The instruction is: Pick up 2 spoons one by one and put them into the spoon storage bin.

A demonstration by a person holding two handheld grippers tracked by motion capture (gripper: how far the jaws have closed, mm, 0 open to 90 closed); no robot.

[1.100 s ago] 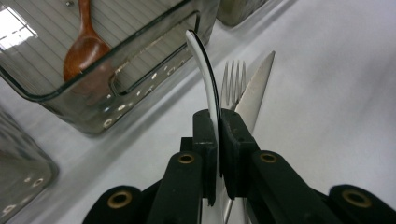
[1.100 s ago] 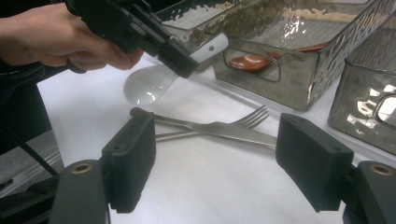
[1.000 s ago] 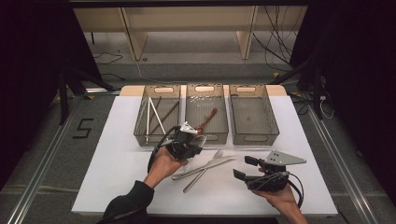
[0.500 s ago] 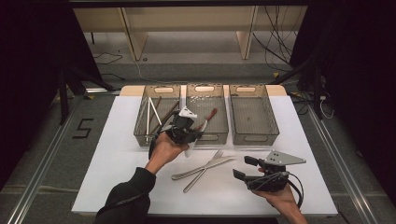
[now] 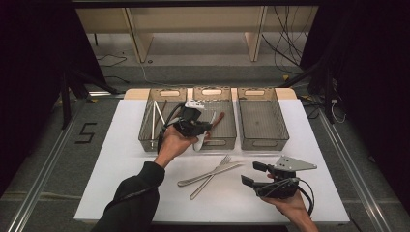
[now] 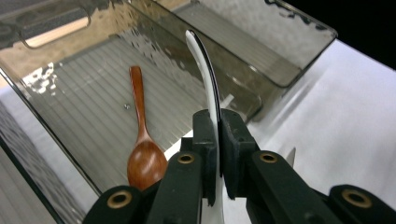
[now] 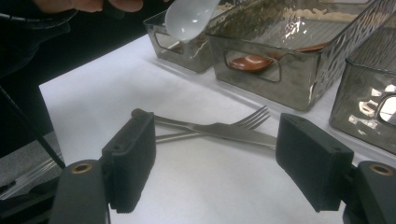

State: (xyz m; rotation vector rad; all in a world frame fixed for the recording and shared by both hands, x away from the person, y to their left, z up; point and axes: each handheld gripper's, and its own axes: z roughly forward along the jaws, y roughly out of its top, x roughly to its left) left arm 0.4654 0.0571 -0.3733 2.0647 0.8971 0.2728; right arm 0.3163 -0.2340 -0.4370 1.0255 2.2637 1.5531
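The left hand-held gripper (image 5: 196,126) hangs over the near end of the middle bin, its jaws clamped on a white plastic spoon (image 6: 205,84). In the left gripper view the spoon's thin handle runs up from between the two black pads, seen edge-on and slightly curved. In the right gripper view its bowl (image 7: 189,18) hangs in the air above the near wall of a bin, clear of the desk.

The middle smoky-grey translucent plastic bin (image 5: 227,135) holds a brown wooden spoon (image 6: 144,154), which lies flat on the ribbed floor with its bowl toward the near wall. The left grey plastic bin (image 5: 145,133) holds several thin pale sticks (image 5: 155,118). The right grey plastic bin (image 5: 263,121) stands just beside the middle one.

The right hand-held gripper (image 5: 254,174) rests low over the white desk (image 5: 121,159) at the near right, jaws well apart with nothing between them. Beyond its pads a silver metal fork (image 7: 243,120) and a silver metal table knife (image 7: 219,130) lie crossed on the desk, near the bins but apart from them.
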